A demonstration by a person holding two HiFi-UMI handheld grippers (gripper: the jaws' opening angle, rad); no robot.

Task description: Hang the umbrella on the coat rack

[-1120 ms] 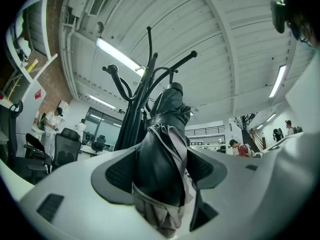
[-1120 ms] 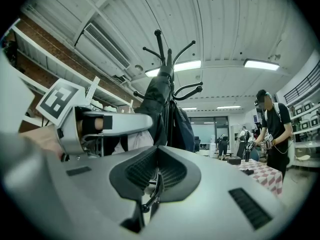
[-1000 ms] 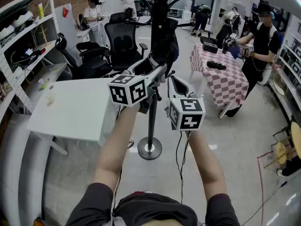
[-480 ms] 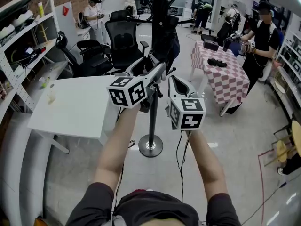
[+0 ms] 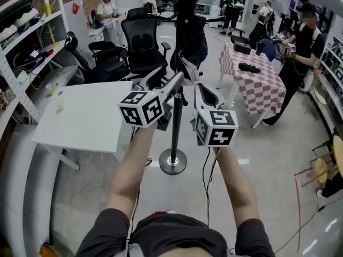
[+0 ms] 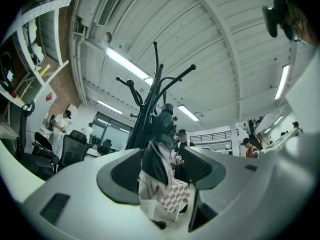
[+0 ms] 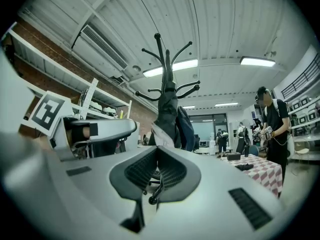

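- White table: left of the rack, almost bare.
- Checkered table: right of the rack, with dark items on top and a person standing beside it.
- Coat rack: black pole on a round base, on the floor between the two tables. Hooks fan out at the top.
- Office chairs: black, behind the white table.
- Umbrella: dark, folded, hanging on the rack against the pole below the hooks, well off the floor.
- Left gripper: jaws wide apart, just closed in slightly. The umbrella lines up in the gap but the pads aren't on it. Released.
- Right gripper: just beside the left one, pointing at the rack. Jaws clenched together, nothing between them.
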